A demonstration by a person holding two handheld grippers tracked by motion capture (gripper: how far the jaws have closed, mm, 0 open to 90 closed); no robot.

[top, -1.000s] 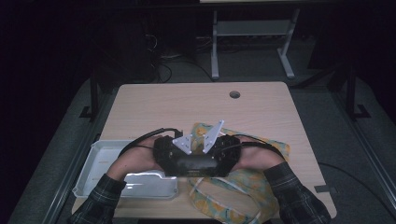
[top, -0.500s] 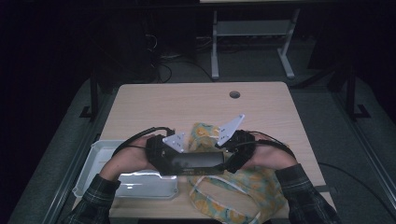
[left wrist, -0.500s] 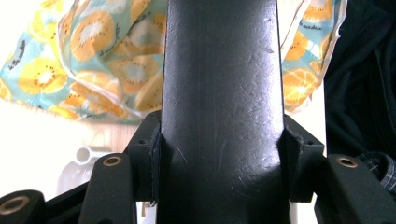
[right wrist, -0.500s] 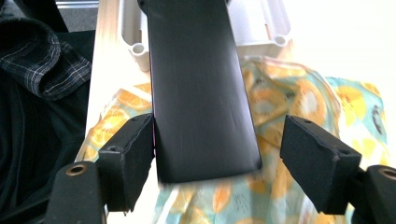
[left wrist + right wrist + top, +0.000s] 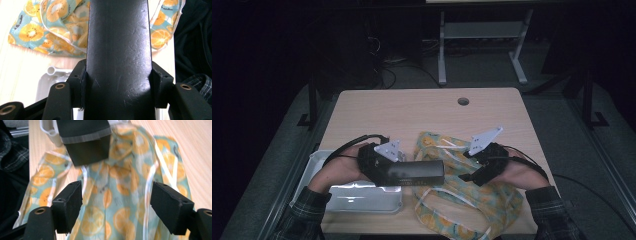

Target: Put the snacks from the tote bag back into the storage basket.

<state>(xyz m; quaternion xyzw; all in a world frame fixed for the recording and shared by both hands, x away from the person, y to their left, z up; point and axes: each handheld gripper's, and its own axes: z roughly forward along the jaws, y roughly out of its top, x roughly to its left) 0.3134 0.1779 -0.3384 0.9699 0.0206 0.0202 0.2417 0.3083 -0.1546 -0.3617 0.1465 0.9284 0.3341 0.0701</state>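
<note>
Beside white tray, black case was kept clamped in left gripper, over patterned cloth. Right gripper was drawn off case's far end, jaws just spread, nothing between. Handover to left judged done.

Table layout
A tray sits at the table's near left; a cloth lies right of it.

The high view looks forward and down over the whole table. Both gripper views sit close — looking along their jaws — sharing the orange-print cloth.
</note>
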